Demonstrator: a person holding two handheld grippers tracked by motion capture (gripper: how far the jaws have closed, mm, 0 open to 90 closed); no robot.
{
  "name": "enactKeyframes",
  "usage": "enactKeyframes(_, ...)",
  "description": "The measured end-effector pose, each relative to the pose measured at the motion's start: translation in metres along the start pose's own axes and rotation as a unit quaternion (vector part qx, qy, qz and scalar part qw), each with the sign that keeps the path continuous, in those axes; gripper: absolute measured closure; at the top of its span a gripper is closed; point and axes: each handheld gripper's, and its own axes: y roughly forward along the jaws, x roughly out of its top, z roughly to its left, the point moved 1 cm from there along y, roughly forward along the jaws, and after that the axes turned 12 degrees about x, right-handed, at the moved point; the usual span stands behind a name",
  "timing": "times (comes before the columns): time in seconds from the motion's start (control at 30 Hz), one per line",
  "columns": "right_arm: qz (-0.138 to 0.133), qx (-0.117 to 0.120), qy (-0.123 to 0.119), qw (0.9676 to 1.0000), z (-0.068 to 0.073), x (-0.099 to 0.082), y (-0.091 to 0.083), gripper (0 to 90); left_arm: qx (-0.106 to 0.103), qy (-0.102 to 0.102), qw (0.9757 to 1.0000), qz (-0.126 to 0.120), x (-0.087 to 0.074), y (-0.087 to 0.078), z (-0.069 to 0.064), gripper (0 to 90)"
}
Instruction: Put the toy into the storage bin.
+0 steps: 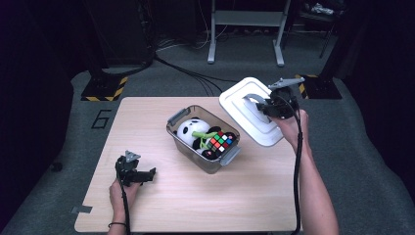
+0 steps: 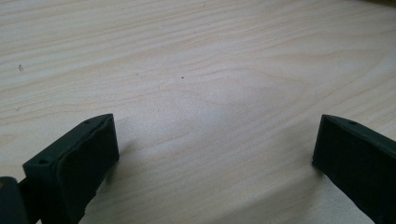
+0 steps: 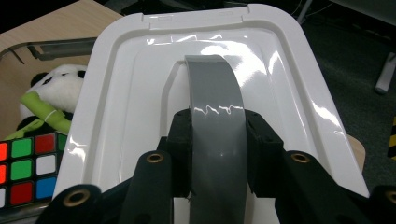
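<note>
On the desk [image 1: 161, 196], the clear bin [image 1: 203, 138] holds a panda toy [image 1: 191, 131] and, seemingly on top, a colour cube [image 1: 221, 141], while beside the bin the right hand-held gripper [image 3: 217, 140] clamps the white lid's [image 1: 244, 115] grey handle [image 3: 215, 102] in the air and the left hand-held gripper [image 2: 215, 154] rests spread wide, nothing in it.

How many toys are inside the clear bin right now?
2: a panda plush toward the bin's left end, and a Rubik's cube beside it on the right. More may lie hidden underneath.
</note>
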Motion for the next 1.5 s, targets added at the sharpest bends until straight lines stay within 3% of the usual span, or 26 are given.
enactKeyframes(0.23, 0.001, 0.018, -0.019, 0.9997, 0.01, 0.012, 0.004, 66.7, 0.0, 0.0, 1.0, 0.0, 0.0, 0.0, 0.0, 0.1)
enactKeyframes(0.57, 0.009, 0.039, -0.027, 0.9988, 0.026, 0.026, 0.013, 66.7, 0.0, 0.0, 1.0, 0.0, 0.0, 0.0, 0.0, 0.1)
enactKeyframes(1.5, 0.048, 0.099, -0.062, 0.9919, 0.078, 0.049, 0.065, 66.7, 0.0, -0.003, 1.0, 0.0, 0.0, 0.0, 0.0, 0.2)
